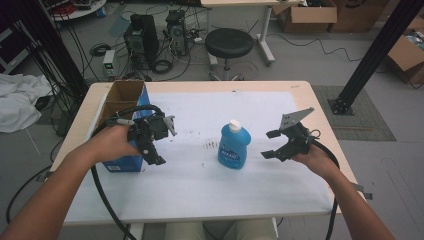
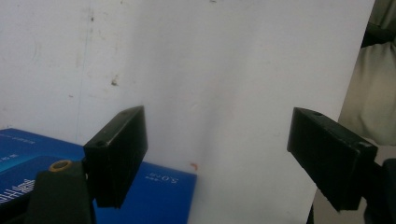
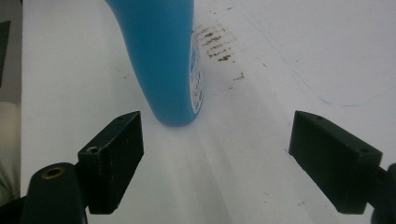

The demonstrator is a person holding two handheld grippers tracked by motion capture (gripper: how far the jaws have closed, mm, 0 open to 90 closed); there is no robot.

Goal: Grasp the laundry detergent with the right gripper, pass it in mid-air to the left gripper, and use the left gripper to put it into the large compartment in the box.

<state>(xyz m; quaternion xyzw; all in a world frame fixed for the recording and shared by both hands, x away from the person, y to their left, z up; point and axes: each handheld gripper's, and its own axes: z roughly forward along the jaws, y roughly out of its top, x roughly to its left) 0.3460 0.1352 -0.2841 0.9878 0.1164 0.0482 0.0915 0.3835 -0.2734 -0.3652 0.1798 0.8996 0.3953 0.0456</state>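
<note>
Approach is the step in hand, as I judge it: the right tongs (image 1: 270, 144) hang spread and empty just off the right side of the blue bottle (image 1: 234, 145), which stands upright near the middle of the desk (image 1: 200, 86) on the white sheet (image 1: 200, 185). In the right gripper view the bottle's base (image 3: 173, 65) lies ahead, left of centre between the jaws. The left tongs (image 1: 159, 140), also spread and empty, hover at the open cardboard box (image 1: 123, 100) by the desk's left edge. Next move probably calls for sliding the right tongs leftward until the bottle's body sits between the jaws, then squeezing without tipping it.
</note>
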